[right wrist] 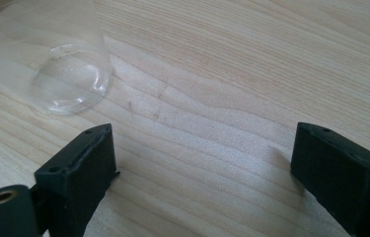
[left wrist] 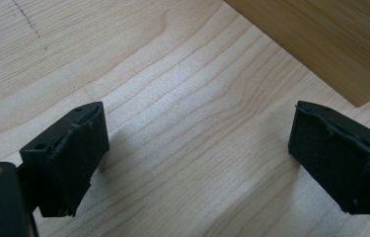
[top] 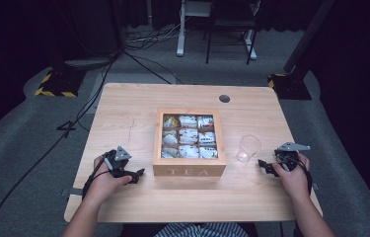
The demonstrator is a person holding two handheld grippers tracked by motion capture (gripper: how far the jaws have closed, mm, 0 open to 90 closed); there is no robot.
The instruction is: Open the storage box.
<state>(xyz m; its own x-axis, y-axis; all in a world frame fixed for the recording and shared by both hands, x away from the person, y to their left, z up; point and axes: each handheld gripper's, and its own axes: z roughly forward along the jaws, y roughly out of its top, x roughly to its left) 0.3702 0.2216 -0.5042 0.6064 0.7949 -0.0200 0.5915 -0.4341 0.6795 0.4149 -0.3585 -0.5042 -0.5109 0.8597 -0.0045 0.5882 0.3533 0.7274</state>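
A wooden tea box (top: 189, 171) marked TEA stands open in the middle of the table, its compartments holding several tea bags (top: 188, 137). A clear plastic cup (top: 248, 148) stands upright just right of the box. My left gripper (top: 138, 174) rests on the table left of the box, pointing at its front corner, jaws open and empty. In the left gripper view the box corner (left wrist: 330, 39) lies ahead of the left gripper (left wrist: 197, 153). My right gripper (top: 265, 165) sits right of the cup, open and empty. In the right gripper view the cup's base (right wrist: 71, 81) lies ahead-left of the right gripper (right wrist: 202, 168).
The light wooden table (top: 138, 103) has a round cable hole (top: 224, 98) at its back. Beyond it on grey carpet are cables, chair and desk legs, and stand bases with yellow-black tape (top: 54, 91).
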